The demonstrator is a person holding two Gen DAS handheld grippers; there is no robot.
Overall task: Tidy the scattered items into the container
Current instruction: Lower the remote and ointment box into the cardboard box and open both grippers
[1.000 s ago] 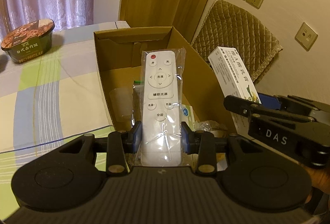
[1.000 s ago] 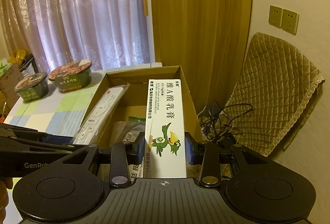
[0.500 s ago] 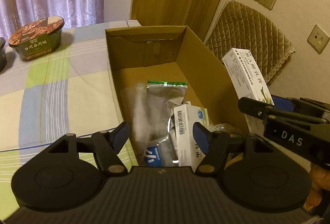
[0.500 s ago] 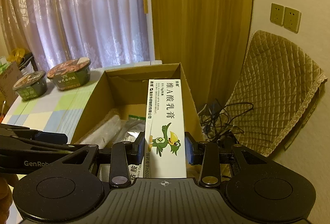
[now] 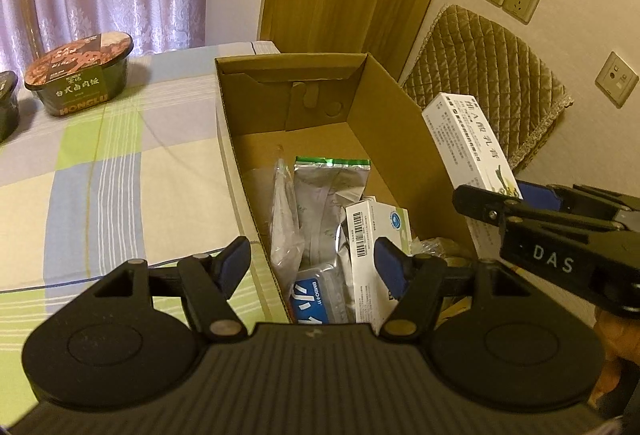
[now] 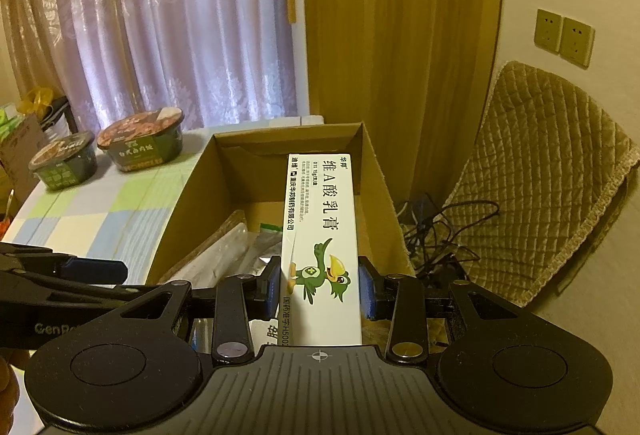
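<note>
I see the open cardboard box (image 5: 384, 139) standing on the checked surface (image 5: 100, 171), holding a silver foil pouch (image 5: 332, 195), a clear plastic bag (image 5: 282, 219) and a small white carton (image 5: 372, 235). My right jaws clamp the white ointment carton (image 6: 320, 243) above its right wall.

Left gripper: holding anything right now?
No. The left gripper has its jaws spread with nothing between them, above the items in the cardboard box.
</note>
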